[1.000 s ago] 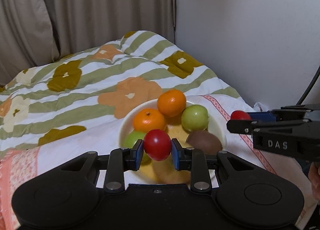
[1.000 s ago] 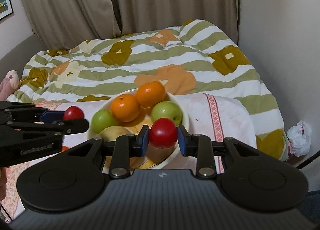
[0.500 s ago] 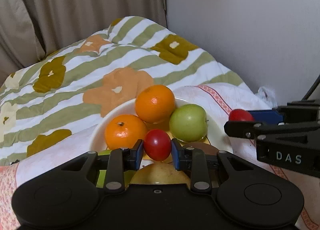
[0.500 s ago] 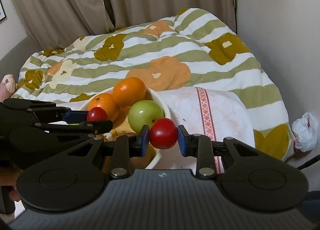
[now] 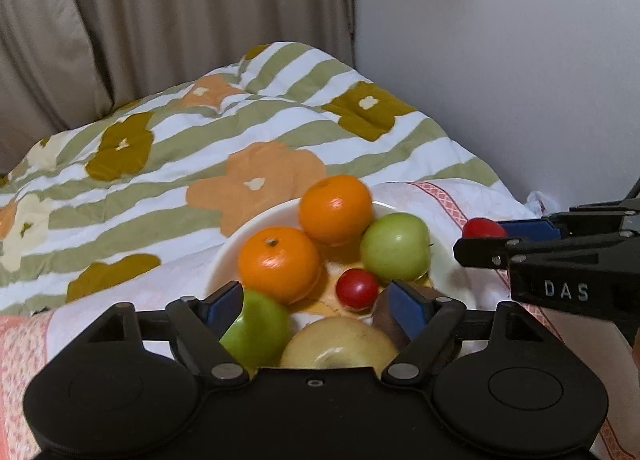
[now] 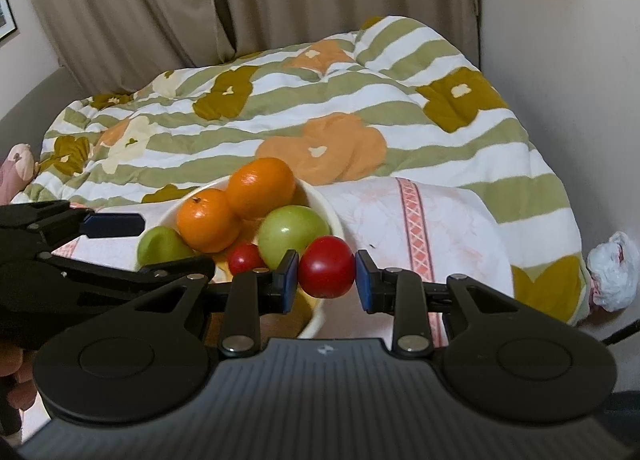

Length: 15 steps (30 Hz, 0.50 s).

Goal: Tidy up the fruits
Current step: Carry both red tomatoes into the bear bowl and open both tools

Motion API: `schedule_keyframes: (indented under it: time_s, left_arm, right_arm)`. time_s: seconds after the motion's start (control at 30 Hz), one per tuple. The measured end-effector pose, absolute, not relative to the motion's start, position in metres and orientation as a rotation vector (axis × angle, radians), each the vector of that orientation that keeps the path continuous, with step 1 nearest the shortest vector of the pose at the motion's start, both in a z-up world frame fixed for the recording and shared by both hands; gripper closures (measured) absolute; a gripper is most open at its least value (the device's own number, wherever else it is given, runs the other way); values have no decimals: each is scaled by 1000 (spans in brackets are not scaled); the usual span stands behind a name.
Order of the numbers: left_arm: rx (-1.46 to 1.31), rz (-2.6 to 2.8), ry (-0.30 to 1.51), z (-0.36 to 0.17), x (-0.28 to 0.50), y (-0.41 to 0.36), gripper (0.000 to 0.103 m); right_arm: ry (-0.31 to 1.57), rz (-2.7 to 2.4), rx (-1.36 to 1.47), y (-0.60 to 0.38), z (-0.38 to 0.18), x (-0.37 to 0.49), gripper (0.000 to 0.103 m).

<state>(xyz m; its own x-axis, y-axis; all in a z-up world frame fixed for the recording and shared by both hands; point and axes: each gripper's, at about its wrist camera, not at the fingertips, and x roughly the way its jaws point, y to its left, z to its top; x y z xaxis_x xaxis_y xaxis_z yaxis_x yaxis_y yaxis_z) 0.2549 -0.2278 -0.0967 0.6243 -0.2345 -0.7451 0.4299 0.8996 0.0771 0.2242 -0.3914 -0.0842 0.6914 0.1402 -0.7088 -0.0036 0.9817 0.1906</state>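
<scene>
Over the bowl (image 5: 224,256), left gripper (image 5: 316,302) jaws are opening, tomato (image 5: 357,288) lying loose between; right jaws grasp another.

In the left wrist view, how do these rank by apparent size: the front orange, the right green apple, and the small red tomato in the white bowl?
1-2. Front orange and right green apple: look alike, unranked.
3. Small red tomato in white bowl: clearly smallest.
</scene>
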Motion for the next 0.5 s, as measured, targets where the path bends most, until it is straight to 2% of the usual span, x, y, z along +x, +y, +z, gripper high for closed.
schedule_keyframes:
  time_s: [0.13,0.5]
  left_arm:
    - [223,-361,808,-91,244,-208,13]
    - [164,-270,822,-86,227,-166,8]
  right_arm:
    - [797,114,163,-379,-78,231,58]
    - [811,220,86,-334,-78,257,58]
